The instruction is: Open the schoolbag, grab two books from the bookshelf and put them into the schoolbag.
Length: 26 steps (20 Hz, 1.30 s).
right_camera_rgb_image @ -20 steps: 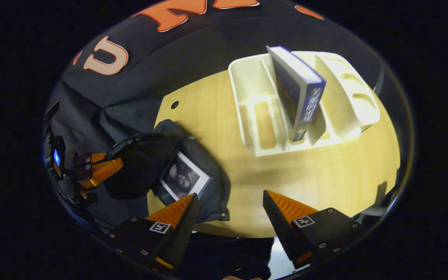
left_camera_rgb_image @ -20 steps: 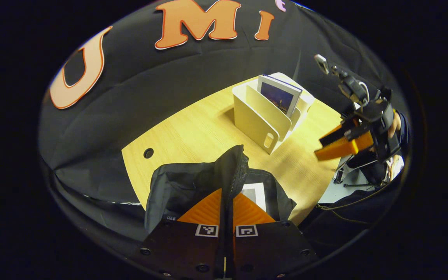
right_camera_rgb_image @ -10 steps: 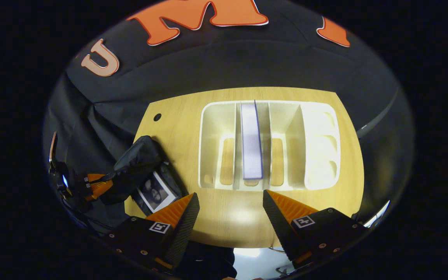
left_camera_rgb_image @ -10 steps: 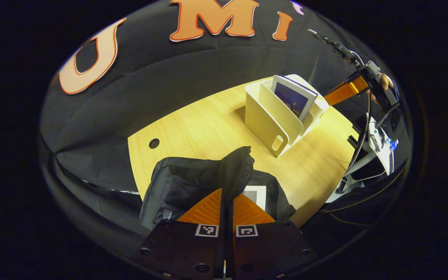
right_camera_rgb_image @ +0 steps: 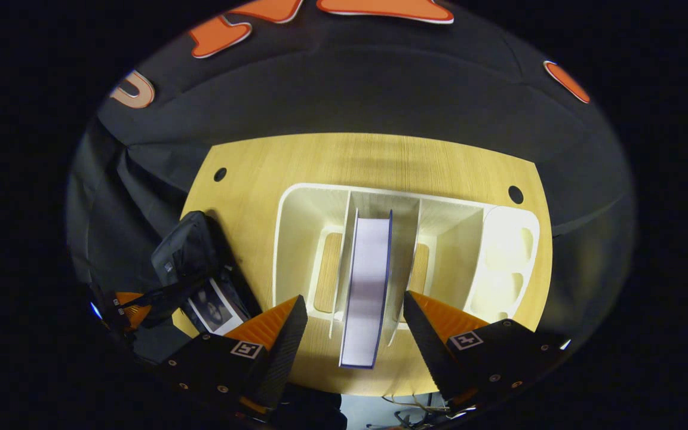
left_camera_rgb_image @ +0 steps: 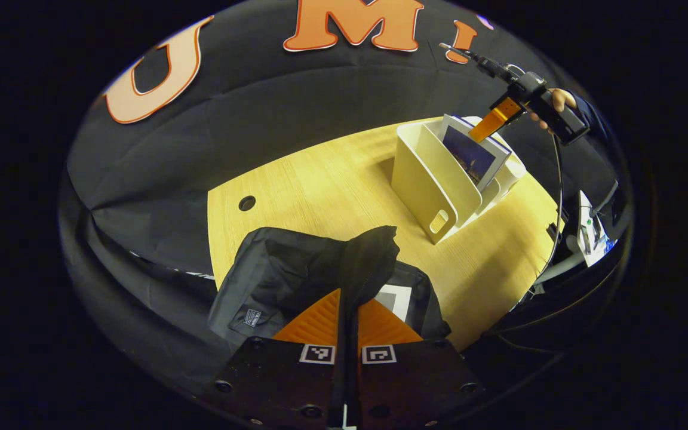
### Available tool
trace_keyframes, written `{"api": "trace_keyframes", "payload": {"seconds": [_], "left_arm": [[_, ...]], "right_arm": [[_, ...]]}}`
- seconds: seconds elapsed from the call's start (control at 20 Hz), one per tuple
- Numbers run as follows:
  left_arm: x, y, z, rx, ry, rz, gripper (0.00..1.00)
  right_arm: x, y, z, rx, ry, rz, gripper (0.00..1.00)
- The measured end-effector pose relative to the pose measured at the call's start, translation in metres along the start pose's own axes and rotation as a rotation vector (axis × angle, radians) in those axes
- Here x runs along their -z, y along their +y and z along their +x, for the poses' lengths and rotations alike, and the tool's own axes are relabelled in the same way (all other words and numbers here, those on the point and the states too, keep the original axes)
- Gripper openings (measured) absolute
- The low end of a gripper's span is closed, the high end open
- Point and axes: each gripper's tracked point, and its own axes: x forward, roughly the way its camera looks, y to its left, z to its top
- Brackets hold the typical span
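The book (right_camera_rgb_image: 368, 286) stands upright in the shelf's (right_camera_rgb_image: 296, 203) middle slot, between the right gripper's (right_camera_rgb_image: 353, 322) wide-spread fingers. It looks stiff and light (glossy covers may slip), so pinch both covers near the top. The left gripper (left_camera_rgb_image: 349, 310) clamps the bag's (left_camera_rgb_image: 296, 275) soft rim.

A wooden table (right_camera_rgb_image: 380, 155) with a pale, fine-grained, smooth matt top. On it, a bookshelf (right_camera_rgb_image: 296, 239) of cream plastic, smooth with a soft sheen. Inside the bookshelf, a book (right_camera_rgb_image: 366, 292) showing matt white paper page edges and a glossy dark blue cover. Beside the bookshelf, a schoolbag (left_camera_rgb_image: 296, 272) of black woven cloth, matt and creased. The left gripper (left_camera_rgb_image: 349, 310) and the right gripper (right_camera_rgb_image: 350, 325) have ribbed orange plastic fingers (right_camera_rgb_image: 436, 313) on matt black bodies.
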Motion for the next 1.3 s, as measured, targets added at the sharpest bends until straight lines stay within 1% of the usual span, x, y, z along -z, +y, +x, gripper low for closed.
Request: {"api": "trace_keyframes", "payload": {"seconds": [0.05,0.15,0.2,0.25,0.3,0.35,0.4,0.45,0.5,0.55,0.6,0.65,0.7,0.9,1.05,1.2,1.3], "left_arm": [[-0.001,-0.001,0.002,-0.002,0.006,-0.005,0.02],[-0.001,0.000,0.002,-0.009,0.012,-0.009,0.02],[-0.001,-0.001,0.002,-0.013,0.014,-0.011,0.02],[-0.001,-0.002,0.004,-0.015,0.014,-0.010,0.02],[-0.002,-0.003,0.004,-0.017,0.015,-0.009,0.02],[-0.002,-0.003,0.004,-0.017,0.015,-0.010,0.02],[-0.002,-0.004,0.004,-0.015,0.016,-0.009,0.02],[-0.002,-0.004,0.005,-0.014,0.016,-0.009,0.02],[-0.002,-0.003,0.006,-0.013,0.015,-0.007,0.02],[-0.002,-0.002,0.005,-0.010,0.012,-0.003,0.02],[-0.002,-0.002,0.004,-0.007,0.008,0.002,0.02],[-0.002,-0.003,0.004,-0.002,0.004,0.006,0.02],[-0.002,-0.003,0.004,0.004,0.001,0.007,0.02],[0.003,0.000,0.004,0.032,-0.019,0.021,0.02],[0.006,0.004,0.006,0.057,-0.033,0.016,0.02],[0.008,0.009,0.002,0.062,-0.048,0.081,0.02],[0.008,0.007,0.002,0.083,-0.056,0.112,0.02]], "right_arm": [[0.000,-0.001,0.008,0.007,0.014,-0.002,0.96],[-0.006,-0.001,0.019,-0.012,0.033,0.013,0.89],[-0.007,-0.004,0.024,-0.005,0.044,0.037,0.85],[-0.010,-0.006,0.028,-0.003,0.049,0.053,0.82],[-0.013,-0.009,0.032,0.002,0.049,0.063,0.65],[-0.013,-0.011,0.034,0.003,0.050,0.070,0.70],[-0.013,-0.013,0.034,0.011,0.053,0.081,0.58],[-0.012,-0.015,0.032,0.020,0.055,0.093,0.53],[-0.012,-0.019,0.030,0.037,0.052,0.115,0.44],[-0.009,-0.023,0.029,0.053,0.053,0.127,0.42],[-0.006,-0.023,0.024,0.040,0.054,0.145,0.46],[-0.002,-0.022,0.018,0.029,0.056,0.159,0.27],[0.001,-0.022,0.011,0.024,0.050,0.166,0.35],[0.018,-0.025,-0.019,0.078,0.001,0.149,0.35],[0.041,-0.015,-0.043,0.087,-0.022,0.159,0.35],[0.061,-0.007,-0.064,0.097,-0.055,0.215,0.35],[0.072,-0.002,-0.076,0.107,-0.079,0.257,0.35]]}}
